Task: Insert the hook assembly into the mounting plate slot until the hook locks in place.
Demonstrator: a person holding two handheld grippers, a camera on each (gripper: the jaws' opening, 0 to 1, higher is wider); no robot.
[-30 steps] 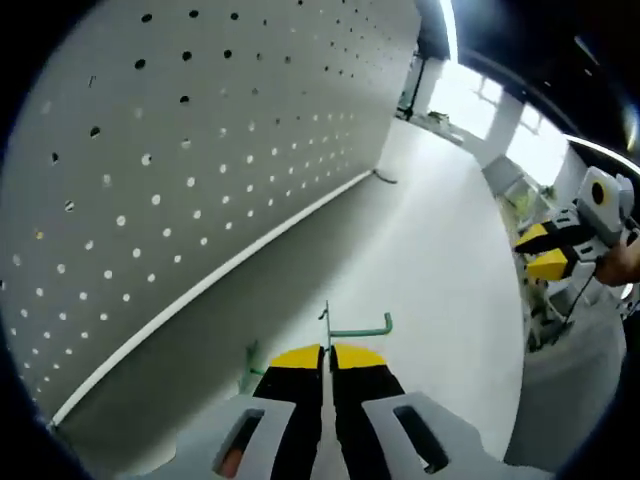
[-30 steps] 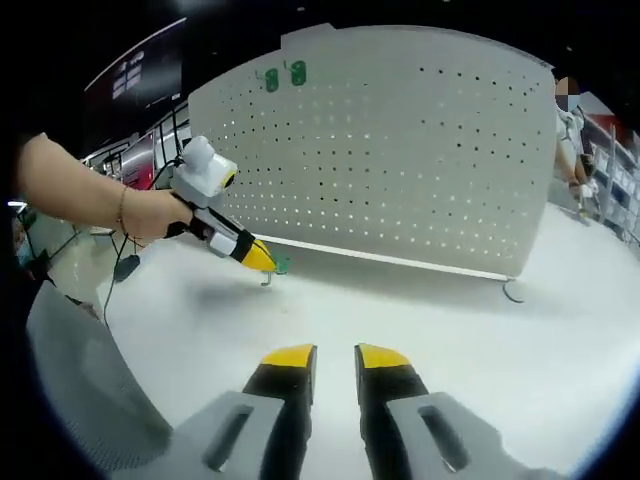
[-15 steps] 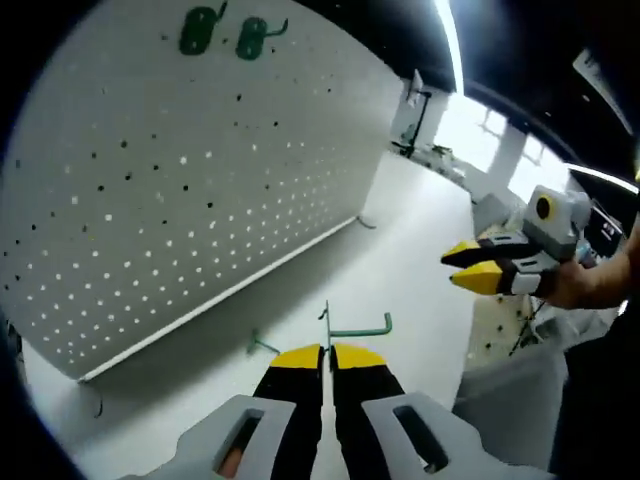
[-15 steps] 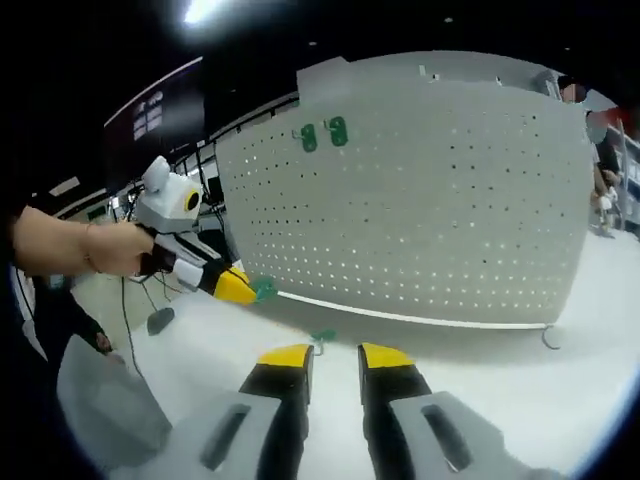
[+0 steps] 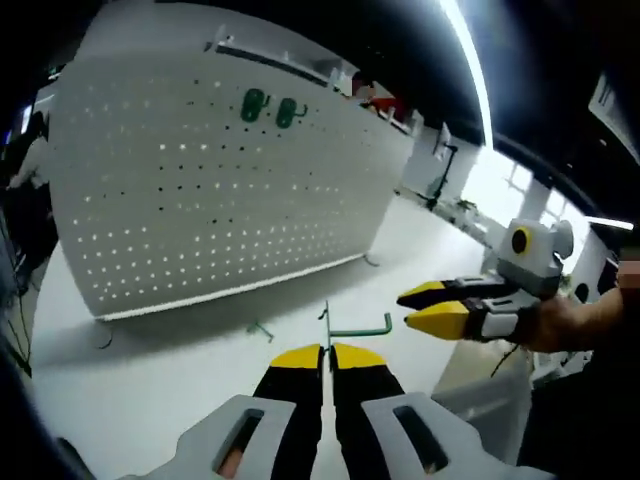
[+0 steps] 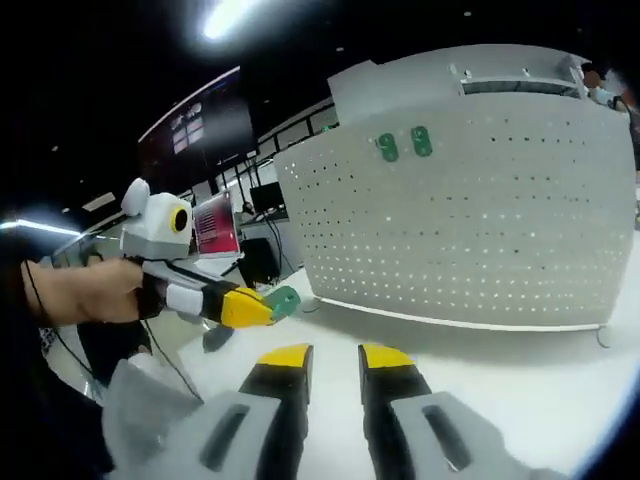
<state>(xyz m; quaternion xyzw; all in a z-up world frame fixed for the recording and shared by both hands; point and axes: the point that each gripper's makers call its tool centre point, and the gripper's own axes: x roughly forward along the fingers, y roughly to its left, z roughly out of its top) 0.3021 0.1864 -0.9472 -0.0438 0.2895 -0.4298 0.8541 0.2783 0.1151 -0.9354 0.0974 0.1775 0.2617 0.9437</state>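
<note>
In the left gripper view, the left gripper (image 5: 326, 352) has its jaws pressed together on a green hook (image 5: 352, 326). The hook's upright plate edge stands just above the jaw tips, and its long wire arm runs sideways to the right of the view, ending in a small upturned tip. It is held up off the white table (image 5: 180, 385), in front of the white pegboard (image 5: 200, 210), which stands upright on the table. Two more green hooks (image 5: 270, 108) hang side by side near the board's top edge. The right gripper (image 5: 428, 305) comes in from the right of this view, held by a hand (image 5: 565, 325), its jaws slightly apart with nothing between them.

In the right gripper view, the right gripper (image 6: 335, 358) shows the same small empty gap. The left gripper (image 6: 265, 305) carries the green hook (image 6: 282, 300) at its tip, well short of the pegboard (image 6: 470, 220).
</note>
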